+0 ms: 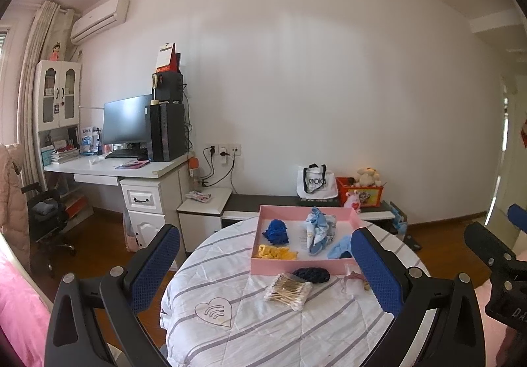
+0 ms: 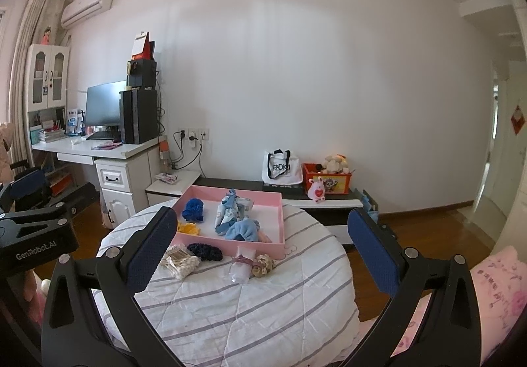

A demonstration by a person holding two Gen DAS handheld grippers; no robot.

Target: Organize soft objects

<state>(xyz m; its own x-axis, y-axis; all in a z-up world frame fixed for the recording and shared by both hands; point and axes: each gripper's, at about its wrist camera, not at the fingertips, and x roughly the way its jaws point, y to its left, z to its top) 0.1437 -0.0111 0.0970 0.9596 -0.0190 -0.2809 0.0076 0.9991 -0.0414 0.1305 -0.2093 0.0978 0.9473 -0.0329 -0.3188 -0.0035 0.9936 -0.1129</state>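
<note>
Both grippers (image 1: 263, 268) (image 2: 260, 251) gape, pink tray (image 2: 230, 241) lying ahead.

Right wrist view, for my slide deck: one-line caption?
Open right gripper above striped quilt; pink tray holds scrunchies, cotton swabs lie outside.

1. "GenRobot.AI", white lettering on the black body of the left gripper (image 2: 36, 246), seen from the right wrist.
2. "RADIO", partly legible, dark print on white tote bag (image 2: 281, 166) on the low cabinet (image 2: 336, 202).
</note>
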